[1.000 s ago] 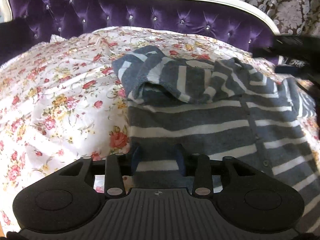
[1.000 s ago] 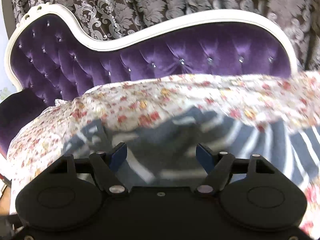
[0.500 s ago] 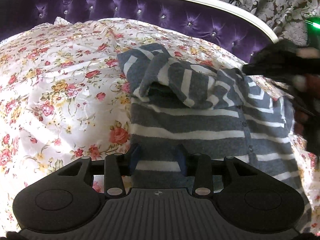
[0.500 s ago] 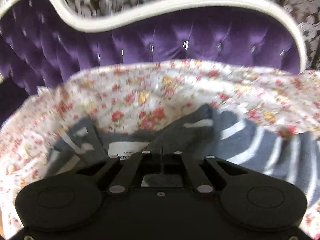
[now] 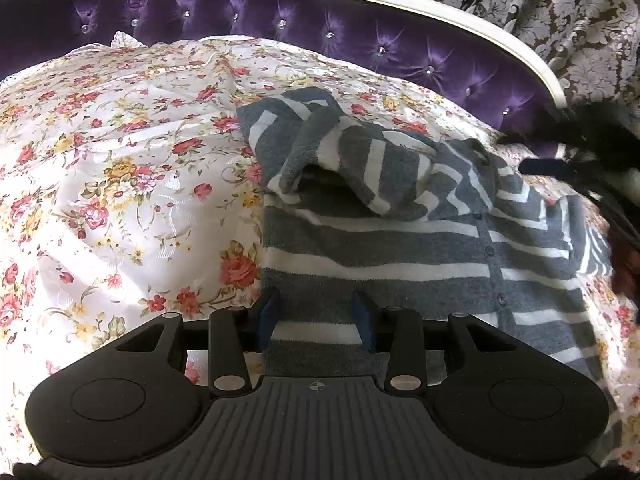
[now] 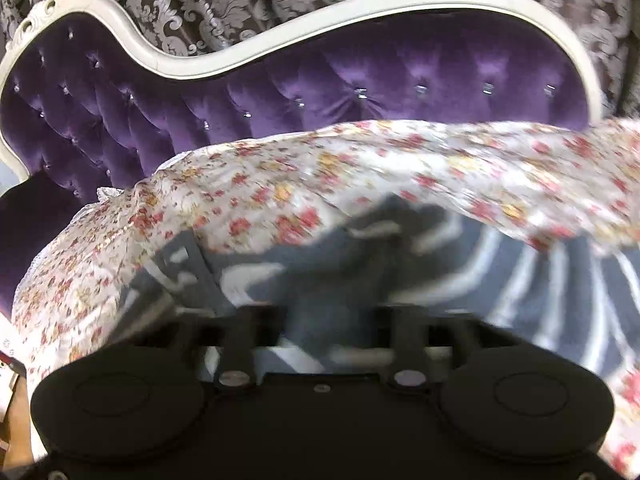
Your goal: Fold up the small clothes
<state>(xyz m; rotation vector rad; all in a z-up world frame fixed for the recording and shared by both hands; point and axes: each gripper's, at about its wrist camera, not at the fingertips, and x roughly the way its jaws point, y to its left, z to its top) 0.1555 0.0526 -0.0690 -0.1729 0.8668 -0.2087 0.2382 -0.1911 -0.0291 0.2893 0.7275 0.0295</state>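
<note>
Left claw (image 5: 316, 316) part open, pads astride hem of grey-and-white striped knit cardigan (image 5: 420, 248), grip unclear. Cardigan lies on floral bedsheet (image 5: 120, 184); sleeve flopped at 12. Soft, light, stretchy w/ buttons: take hem corners. Right claw (image 6: 332, 336) just reopened, blurred, empty over collar.

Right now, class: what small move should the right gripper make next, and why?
Probably shift to the unfolded side of the cardigan and fold it inward: the right gripper has just been opening its jaws, cloth between them ungripped, and only one sleeve lies folded across.
</note>
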